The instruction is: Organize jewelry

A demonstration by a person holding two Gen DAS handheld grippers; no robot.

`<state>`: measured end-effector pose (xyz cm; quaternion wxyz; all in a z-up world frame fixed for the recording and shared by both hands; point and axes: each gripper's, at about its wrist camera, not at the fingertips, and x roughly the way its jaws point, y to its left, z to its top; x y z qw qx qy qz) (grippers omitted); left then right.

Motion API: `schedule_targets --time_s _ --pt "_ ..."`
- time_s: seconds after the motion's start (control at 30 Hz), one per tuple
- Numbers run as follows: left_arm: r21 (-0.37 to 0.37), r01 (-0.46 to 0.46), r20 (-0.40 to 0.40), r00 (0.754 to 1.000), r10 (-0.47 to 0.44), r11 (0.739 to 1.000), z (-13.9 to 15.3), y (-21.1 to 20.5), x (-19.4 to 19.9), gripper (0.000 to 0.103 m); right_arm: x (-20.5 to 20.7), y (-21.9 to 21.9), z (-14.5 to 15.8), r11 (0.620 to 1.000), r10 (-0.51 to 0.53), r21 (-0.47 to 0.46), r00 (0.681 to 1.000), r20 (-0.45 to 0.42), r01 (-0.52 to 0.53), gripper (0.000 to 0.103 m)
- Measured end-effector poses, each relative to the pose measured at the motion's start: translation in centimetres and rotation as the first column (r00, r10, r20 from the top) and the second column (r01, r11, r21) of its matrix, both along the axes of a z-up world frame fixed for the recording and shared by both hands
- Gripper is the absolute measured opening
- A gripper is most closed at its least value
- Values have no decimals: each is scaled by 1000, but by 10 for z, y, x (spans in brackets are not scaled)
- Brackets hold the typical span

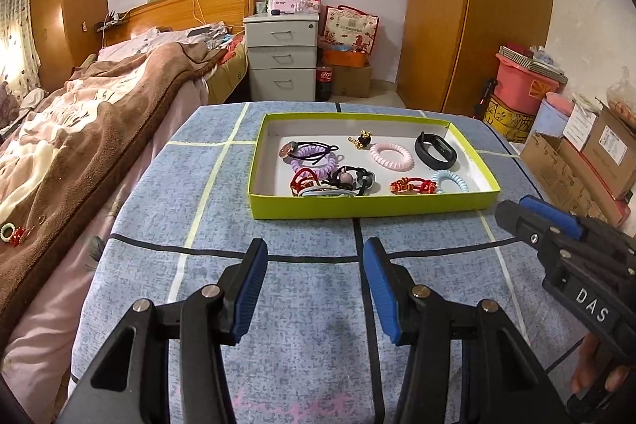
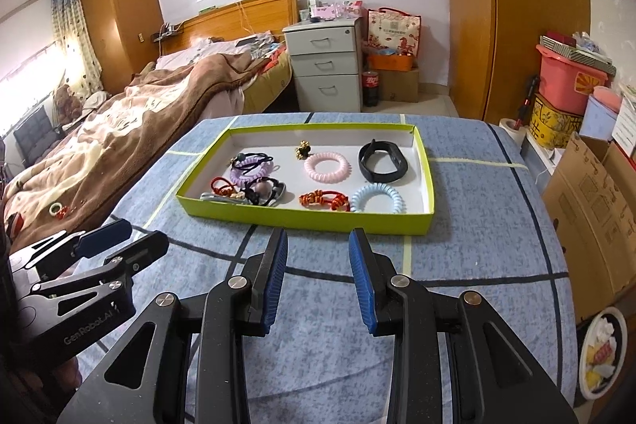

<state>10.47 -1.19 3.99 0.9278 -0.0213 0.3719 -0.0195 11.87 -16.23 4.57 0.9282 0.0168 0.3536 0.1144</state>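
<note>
The left tool (image 1: 314, 257) hovers over the tabletop (image 1: 310, 324), pads apart and clamping nothing. The tray (image 1: 369, 205) lies ahead of it, well apart. The right tool (image 2: 318, 245) sits just short of the tray's near wall, pads apart with nothing between them.

Tray contents, left to right: one tangled cluster of hair ties (image 2: 248, 181); one gold charm (image 2: 303, 149); one pink coil tie (image 2: 328, 166); one red knotted tie (image 2: 324, 200); one pale blue coil tie (image 2: 377, 199); one black wristband (image 2: 382, 161). All items rest on the tray floor. One further hair tie (image 1: 12, 231) lies on the bed blanket (image 1: 79, 146), left of the tabletop.
</note>
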Motion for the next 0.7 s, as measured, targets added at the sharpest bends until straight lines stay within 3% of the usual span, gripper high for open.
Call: schedule_targets --time_s 0.7 --pt "-5 -15 -9 1000 15 1000 -1 3 -1 52 -4 1 -3 1000 -3 6 1000 -15 3 33"
